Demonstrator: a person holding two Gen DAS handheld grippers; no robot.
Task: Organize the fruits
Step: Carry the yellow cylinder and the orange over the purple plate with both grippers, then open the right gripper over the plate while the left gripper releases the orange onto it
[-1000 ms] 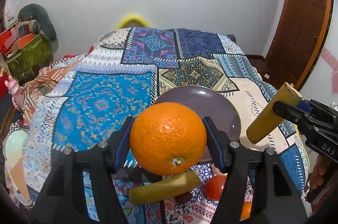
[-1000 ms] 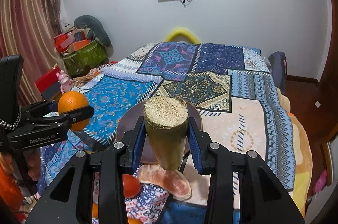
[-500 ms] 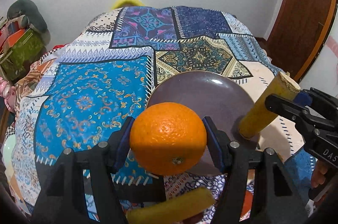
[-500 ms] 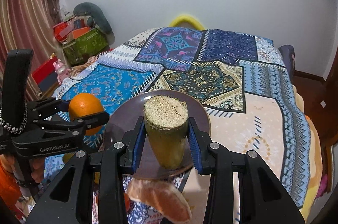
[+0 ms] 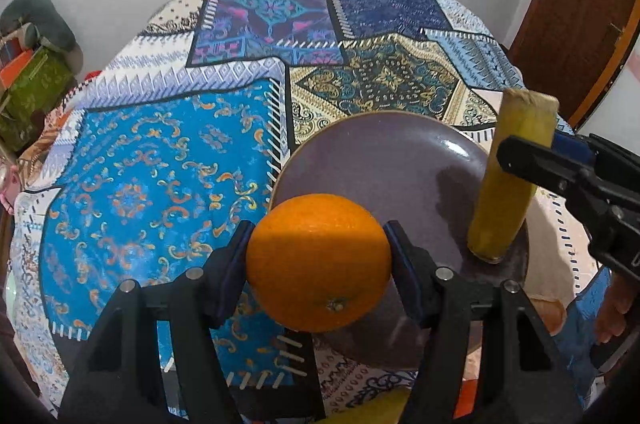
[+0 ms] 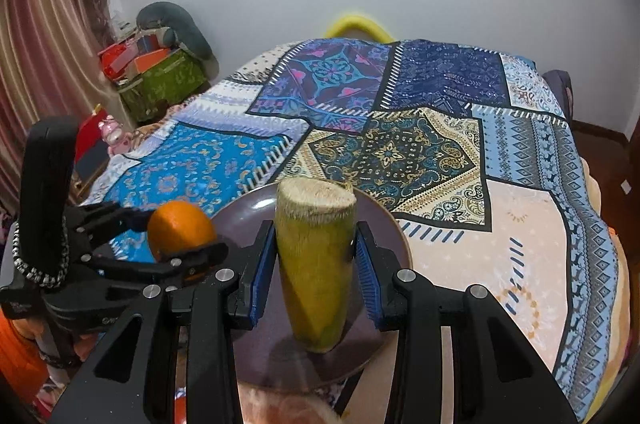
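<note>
Purple plate (image 5: 384,160) under yellow-green stalk piece (image 6: 316,264), tongs-held orange (image 5: 319,262).

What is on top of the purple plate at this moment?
Only the lower end of the yellow-green stalk piece touches the purple plate, gripped by the right gripper. The orange hangs over its near rim in the left gripper, hiding that part.
</note>
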